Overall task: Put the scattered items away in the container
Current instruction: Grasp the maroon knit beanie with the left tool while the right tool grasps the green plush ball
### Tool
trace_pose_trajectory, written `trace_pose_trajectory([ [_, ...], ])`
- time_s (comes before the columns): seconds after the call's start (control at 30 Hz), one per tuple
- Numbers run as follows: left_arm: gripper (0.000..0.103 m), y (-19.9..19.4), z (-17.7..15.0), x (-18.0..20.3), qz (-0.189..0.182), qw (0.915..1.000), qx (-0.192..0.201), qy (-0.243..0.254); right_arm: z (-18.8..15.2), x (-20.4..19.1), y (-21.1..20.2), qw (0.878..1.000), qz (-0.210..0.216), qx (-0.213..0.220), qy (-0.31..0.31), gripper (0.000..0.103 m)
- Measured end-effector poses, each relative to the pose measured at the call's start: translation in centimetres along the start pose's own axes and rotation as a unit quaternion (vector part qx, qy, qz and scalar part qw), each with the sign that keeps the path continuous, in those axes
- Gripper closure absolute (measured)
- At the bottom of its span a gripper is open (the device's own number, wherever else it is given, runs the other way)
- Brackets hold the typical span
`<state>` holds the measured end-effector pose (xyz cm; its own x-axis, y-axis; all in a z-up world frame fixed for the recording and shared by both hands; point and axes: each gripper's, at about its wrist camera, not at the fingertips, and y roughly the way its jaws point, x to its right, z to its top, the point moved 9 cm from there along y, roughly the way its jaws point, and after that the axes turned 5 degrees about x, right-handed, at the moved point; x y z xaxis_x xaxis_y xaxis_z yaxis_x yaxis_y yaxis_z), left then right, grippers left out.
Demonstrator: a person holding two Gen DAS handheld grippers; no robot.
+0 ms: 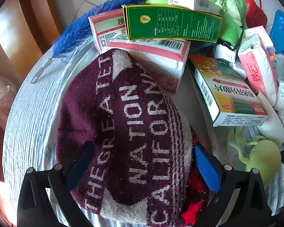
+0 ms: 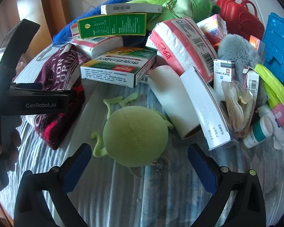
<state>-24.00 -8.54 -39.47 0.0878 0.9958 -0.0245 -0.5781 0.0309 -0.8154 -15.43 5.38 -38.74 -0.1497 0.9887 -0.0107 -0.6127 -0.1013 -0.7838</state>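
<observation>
Left claw (image 1: 142, 168) clamped on maroon hat (image 1: 126, 132), just left of medicine box (image 1: 227, 94). Right claw (image 2: 140, 166) spread wide around green ball (image 2: 136, 136), below same box (image 2: 119, 66).

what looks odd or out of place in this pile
The white box in front of the white roll lies tilted with its end flap open. A green box perches crookedly on the tissue packs, so the heap looks unstable.

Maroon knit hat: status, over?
Left gripper jaws astride maroon knit hat, not visibly clamped. Right gripper open before green ball. Boxes crowd behind.
</observation>
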Motion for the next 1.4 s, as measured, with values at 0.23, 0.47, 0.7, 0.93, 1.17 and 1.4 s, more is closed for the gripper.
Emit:
trace_pose_trajectory([
  [0.23,0.000,0.1,0.2,-0.2,0.015,0.9996,0.018,-0.017,0.6,0.2,1.5,1.000,-0.004,0.006,0.008,0.000],
  [0.47,0.000,1.2,0.9,-0.1,0.011,0.9999,0.010,-0.007,0.7,-0.1,2.1,1.000,-0.010,0.013,0.010,0.002],
  [0.7,0.068,-0.9,0.3,1.4,-0.027,0.9988,0.030,0.026,0.6,-0.3,1.5,1.000,-0.007,0.026,0.007,0.030],
  [0.93,0.087,-3.5,-0.2,-0.1,-0.031,0.9989,0.035,-0.002,0.4,-1.5,0.3,0.999,0.040,0.030,0.004,0.040],
  [1.17,0.088,-6.4,0.3,-1.7,-0.008,0.9994,0.034,-0.006,-0.6,-2.3,-1.5,0.998,0.064,0.020,0.004,0.041],
  [1.4,0.088,-9.4,0.5,-3.1,0.016,0.9994,0.026,-0.015,0.5,-3.0,-4.3,0.997,0.083,0.008,0.003,0.041],
])
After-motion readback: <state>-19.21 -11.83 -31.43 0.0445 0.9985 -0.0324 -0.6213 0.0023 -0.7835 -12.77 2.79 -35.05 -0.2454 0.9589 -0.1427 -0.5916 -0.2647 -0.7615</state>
